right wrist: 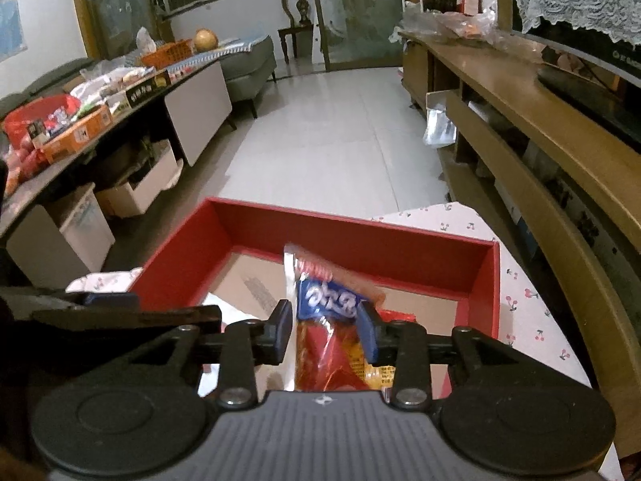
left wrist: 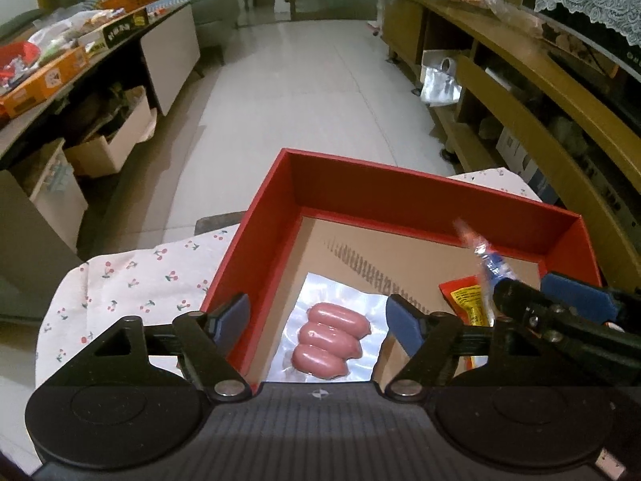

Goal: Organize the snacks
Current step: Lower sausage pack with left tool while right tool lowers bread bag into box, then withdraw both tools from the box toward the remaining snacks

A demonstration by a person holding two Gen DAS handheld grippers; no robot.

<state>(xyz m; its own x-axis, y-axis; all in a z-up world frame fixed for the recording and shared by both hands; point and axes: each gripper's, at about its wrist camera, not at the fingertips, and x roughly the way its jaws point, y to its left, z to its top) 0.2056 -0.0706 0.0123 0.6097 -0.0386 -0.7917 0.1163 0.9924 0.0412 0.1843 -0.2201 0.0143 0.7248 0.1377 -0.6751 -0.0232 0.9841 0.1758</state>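
Over the open red cardboard box (right wrist: 484,280), the right gripper (right wrist: 326,330), jaws parted, brackets a red-and-blue foil snack packet (right wrist: 328,320) that could snag on a pad; the left gripper (left wrist: 316,316) hangs wide and empty.

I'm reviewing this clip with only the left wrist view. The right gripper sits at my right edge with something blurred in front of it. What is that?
Observer: A snack packet, with a blue label in white lettering and red below. It stands roughly upright between the right gripper pads, over the red box.
Operator: Is it clamped?
Observer: It seems not. The pads look slightly clear of it, though the packet is blurred.
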